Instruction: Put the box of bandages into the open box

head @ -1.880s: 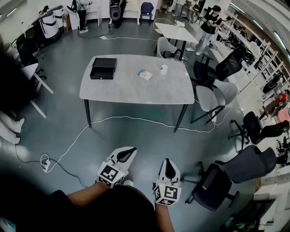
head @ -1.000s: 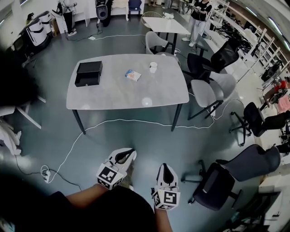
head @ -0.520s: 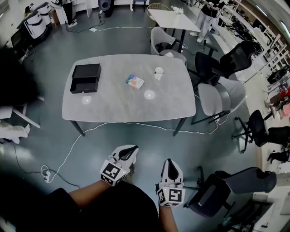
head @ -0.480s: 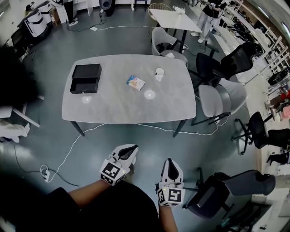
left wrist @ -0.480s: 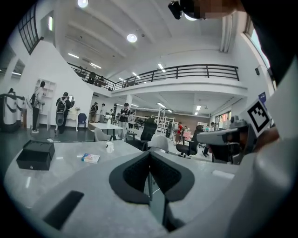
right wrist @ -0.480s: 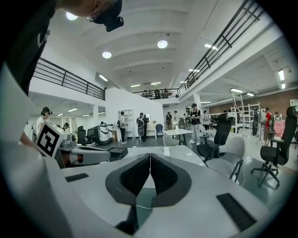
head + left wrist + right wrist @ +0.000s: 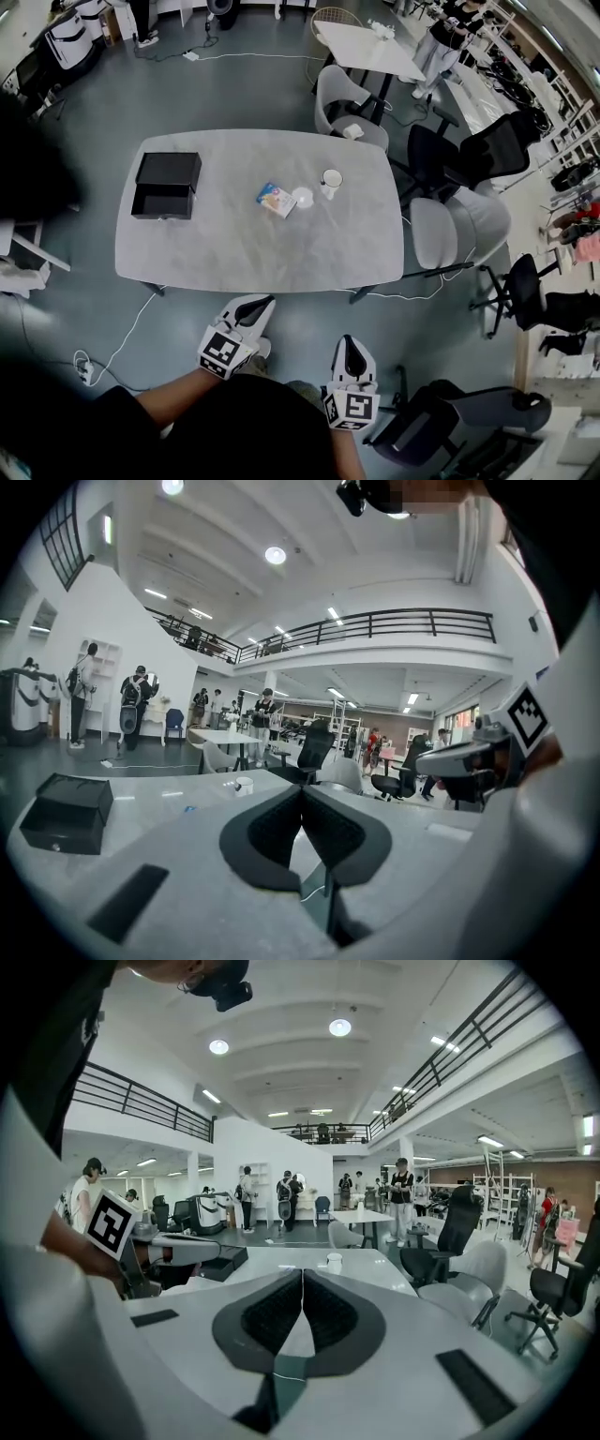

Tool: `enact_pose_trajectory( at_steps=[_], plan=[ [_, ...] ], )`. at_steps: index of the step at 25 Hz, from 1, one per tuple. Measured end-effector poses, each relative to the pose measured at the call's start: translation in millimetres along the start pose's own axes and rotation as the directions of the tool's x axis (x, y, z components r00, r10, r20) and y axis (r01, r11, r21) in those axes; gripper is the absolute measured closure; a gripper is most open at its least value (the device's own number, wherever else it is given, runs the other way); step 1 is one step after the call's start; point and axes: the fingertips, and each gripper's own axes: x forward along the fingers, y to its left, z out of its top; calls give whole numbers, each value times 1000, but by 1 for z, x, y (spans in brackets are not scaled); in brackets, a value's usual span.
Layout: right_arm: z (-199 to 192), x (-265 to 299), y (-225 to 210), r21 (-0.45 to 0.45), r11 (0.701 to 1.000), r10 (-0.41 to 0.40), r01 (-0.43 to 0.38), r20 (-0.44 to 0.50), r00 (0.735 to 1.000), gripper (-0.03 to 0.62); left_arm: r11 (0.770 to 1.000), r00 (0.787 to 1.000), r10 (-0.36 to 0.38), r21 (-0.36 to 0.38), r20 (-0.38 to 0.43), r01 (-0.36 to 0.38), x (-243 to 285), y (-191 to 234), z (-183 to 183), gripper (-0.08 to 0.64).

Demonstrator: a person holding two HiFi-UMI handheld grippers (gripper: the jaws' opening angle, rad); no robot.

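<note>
1. The box of bandages (image 7: pixel 276 199) lies flat on the grey tabletop (image 7: pixel 253 248), to the right of the open box (image 7: pixel 161 201) in the head view and well apart from it. Nothing touches it.
2. The open box is black and sits near the tabletop's left end, with its lid (image 7: pixel 170 169) just behind it on the far side.
3. A white mug (image 7: pixel 331 179) stands upright further right of the open box, just beyond the box of bandages.
4. The left gripper (image 7: pixel 262 303) hangs off the tabletop's near edge, nearer the camera than the open box and to its right, above the floor. Its jaws are pressed together with nothing between them.
5. The right gripper (image 7: pixel 347 343) is held further right of the open box, beside the left one. Its jaws are likewise closed and empty, and both grippers point toward the tabletop.
6. A grey chair (image 7: pixel 457 217) stands at the end of the tabletop farthest from the open box, and a white cable (image 7: pixel 128 326) trails over the floor on the open box's near side.
</note>
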Motion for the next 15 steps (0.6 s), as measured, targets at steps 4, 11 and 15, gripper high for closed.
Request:
enact_pose_trajectory(
  at_steps=[4,11,15],
  plan=[
    [14,20,-9,-5,1000,-19,19,22,1000,580,999,999,30,-20,28,-30,12,25,9,544],
    [39,54,-6,-10,999,-43,44,113,993,580,997,996,80,-22,25,-79,11,56,7,543],
    [38,82,2,-2,1000,8,-8,96,995,580,991,991,133,-7,16,-132,11,77,7,543]
  ],
)
